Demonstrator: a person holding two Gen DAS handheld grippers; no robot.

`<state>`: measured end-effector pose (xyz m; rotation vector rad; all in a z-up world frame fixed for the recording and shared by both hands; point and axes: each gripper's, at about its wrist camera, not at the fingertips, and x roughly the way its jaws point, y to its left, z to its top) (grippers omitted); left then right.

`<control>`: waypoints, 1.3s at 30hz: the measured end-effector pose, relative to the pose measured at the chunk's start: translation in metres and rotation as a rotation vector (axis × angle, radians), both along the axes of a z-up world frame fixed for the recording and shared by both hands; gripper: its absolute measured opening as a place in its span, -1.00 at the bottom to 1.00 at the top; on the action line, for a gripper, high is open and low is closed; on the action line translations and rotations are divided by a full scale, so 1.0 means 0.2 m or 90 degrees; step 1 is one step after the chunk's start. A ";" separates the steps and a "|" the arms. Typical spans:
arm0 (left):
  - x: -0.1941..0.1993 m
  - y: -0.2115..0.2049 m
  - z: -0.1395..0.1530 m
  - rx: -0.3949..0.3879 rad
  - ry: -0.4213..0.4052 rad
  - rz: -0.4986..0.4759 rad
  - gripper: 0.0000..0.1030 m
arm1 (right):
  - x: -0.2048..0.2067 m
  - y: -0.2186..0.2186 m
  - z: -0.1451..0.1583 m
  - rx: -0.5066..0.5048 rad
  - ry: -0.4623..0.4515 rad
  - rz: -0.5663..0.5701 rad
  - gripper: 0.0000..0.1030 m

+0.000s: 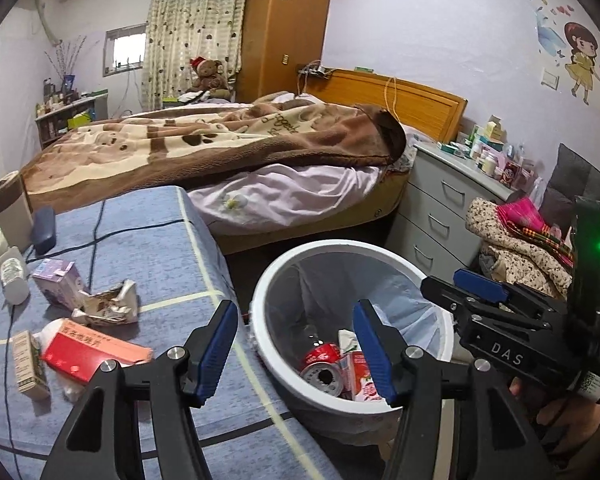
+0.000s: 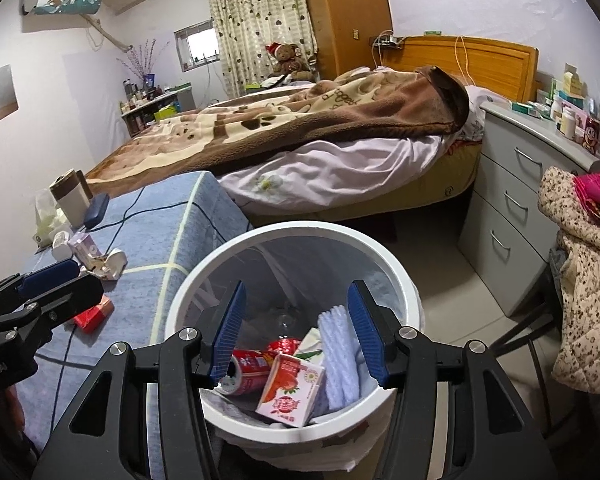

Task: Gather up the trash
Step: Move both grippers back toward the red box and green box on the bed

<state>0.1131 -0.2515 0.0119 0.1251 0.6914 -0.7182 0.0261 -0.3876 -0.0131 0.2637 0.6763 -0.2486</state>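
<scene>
White bin [image 2: 292, 360] holds can and carton; both tools, left [image 1: 296, 352] and right [image 2: 296, 336], gape empty. Red box [image 1: 88, 354] waits at nine o'clock on our counter [image 1: 160, 240]; a clumsy reach could tip the bin.

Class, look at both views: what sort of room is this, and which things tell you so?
A home bedroom, most likely: a bed with a blanket, a wardrobe and a drawer chest.

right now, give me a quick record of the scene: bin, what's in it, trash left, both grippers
bin: white bin with liner, beside the blue bench
in bin: red can, juice carton
trash left on bench: red box, crumpled wrapper, purple carton
left gripper: open, empty
right gripper: open, empty, over bin
</scene>
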 end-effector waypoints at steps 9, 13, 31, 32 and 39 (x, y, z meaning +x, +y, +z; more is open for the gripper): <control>0.00 0.21 0.03 -0.007 -0.014 0.047 0.23 | 0.02 0.11 0.02 0.001 -0.021 0.028 0.16; 0.01 0.31 0.04 -0.010 -0.017 0.073 0.24 | 0.03 0.15 0.02 0.009 -0.030 0.041 0.26; 0.17 0.86 -0.04 -0.005 0.002 0.226 0.27 | 0.17 0.45 0.00 0.015 -0.032 0.151 0.34; 0.17 0.88 -0.04 -0.004 0.003 0.232 0.27 | 0.19 0.47 0.00 0.015 -0.031 0.160 0.34; 0.25 1.08 -0.12 0.010 0.022 0.288 0.27 | 0.28 0.58 -0.05 0.022 -0.011 0.222 0.34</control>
